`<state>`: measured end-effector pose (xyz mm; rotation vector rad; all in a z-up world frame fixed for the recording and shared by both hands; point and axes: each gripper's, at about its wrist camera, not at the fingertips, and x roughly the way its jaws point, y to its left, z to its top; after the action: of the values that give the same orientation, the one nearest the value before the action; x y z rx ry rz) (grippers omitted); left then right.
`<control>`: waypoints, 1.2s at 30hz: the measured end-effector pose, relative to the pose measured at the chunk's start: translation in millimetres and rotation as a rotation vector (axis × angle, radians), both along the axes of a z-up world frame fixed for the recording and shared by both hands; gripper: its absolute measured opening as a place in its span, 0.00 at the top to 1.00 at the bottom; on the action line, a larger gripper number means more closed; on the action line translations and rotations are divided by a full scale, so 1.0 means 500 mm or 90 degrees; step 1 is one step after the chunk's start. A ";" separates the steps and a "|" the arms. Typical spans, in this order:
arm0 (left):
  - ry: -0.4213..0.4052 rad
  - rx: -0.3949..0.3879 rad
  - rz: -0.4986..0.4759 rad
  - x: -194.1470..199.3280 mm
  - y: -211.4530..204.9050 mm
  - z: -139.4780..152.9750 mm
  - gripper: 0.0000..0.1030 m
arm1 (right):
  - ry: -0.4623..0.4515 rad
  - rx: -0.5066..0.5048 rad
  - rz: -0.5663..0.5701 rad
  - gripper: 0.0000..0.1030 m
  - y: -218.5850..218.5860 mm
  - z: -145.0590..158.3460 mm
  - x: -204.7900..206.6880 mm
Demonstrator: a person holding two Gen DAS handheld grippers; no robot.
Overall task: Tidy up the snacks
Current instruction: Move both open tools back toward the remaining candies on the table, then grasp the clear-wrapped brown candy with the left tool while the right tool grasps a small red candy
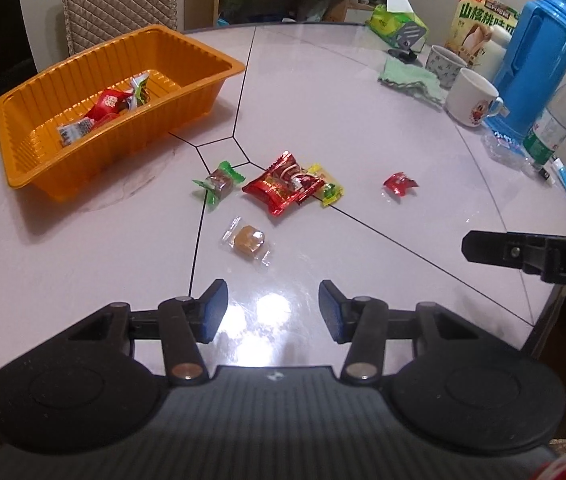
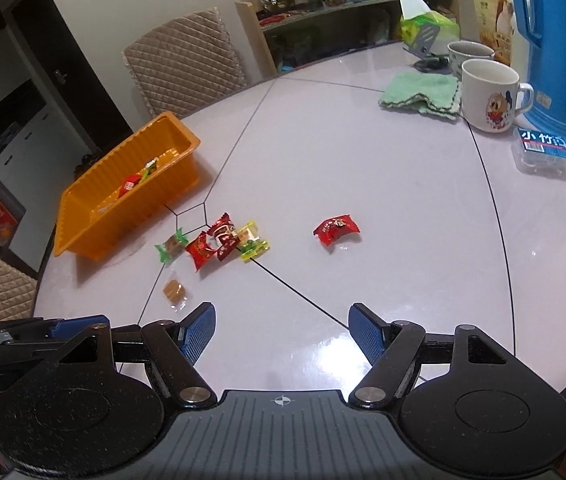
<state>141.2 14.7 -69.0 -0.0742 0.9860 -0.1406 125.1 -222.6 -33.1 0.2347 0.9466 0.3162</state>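
An orange tray [image 1: 203, 46] [image 2: 83, 208] sits at the table's left with several wrapped snacks inside. Loose on the table lie a green-wrapped candy [image 1: 219, 184] [image 2: 171, 246], a red packet [image 1: 279, 188] [image 2: 219, 240] overlapping a yellow candy [image 1: 329, 188] [image 2: 253, 244], a small red candy [image 1: 399, 184] [image 2: 337, 228] off to the right, and a clear-wrapped brown candy [image 1: 247, 238] [image 2: 175, 292]. My left gripper [image 1: 271, 288] hovers open just short of the brown candy, nothing between its blue pads. My right gripper [image 2: 281, 312] is open and empty, nearer than the red candy.
On the right stand a blue thermos [image 1: 539, 60], two mugs [image 1: 471, 98], a green cloth [image 1: 411, 78], a water bottle [image 1: 555, 124] and a small plastic box [image 2: 545, 152]. A tissue pack [image 1: 391, 24] and snack carton [image 1: 479, 20] are at the back. A quilted chair [image 2: 183, 64] stands behind the tray.
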 end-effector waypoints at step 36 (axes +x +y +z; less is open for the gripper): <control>-0.013 0.038 -0.045 0.151 -0.024 -0.108 0.60 | 0.067 -0.015 -0.055 0.29 -0.013 -0.074 0.104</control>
<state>216.6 2.7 -122.8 0.0164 0.9721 -0.1769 177.0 -229.1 -70.2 0.2729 1.0406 0.2143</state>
